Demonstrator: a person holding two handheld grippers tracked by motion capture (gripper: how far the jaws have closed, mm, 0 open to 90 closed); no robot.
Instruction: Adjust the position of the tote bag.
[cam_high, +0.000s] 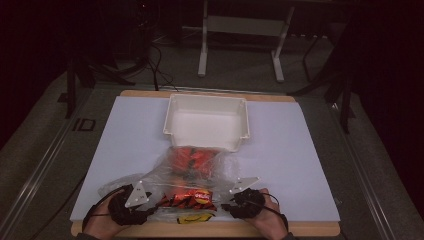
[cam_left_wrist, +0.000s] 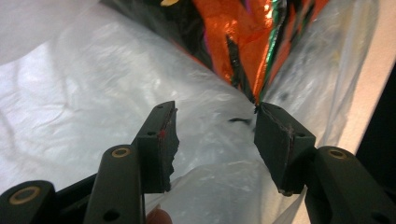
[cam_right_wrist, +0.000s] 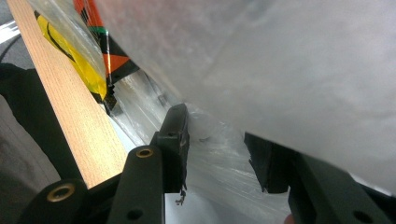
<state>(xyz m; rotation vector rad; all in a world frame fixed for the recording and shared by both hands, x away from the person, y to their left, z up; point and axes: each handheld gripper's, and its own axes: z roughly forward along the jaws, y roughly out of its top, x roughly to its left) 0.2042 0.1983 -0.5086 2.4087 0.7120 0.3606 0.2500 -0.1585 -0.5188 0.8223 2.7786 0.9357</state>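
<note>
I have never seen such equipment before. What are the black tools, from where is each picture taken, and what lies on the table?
No robot is here: a person holds a hand tool with two black jaws in each hand. The high view looks down from above the table; the left gripper and the right gripper come in at the bottom. The other two pictures come from small cameras riding on those tools, looking along their jaws.

On the pale sheet covering the table stands an empty white plastic tray. In front of it lies a clear crumpled plastic bag filled with shiny orange snack packets.

Both grippers have bag film between their jaws, but the jaws stand apart, so nothing is gripped yet.
</note>
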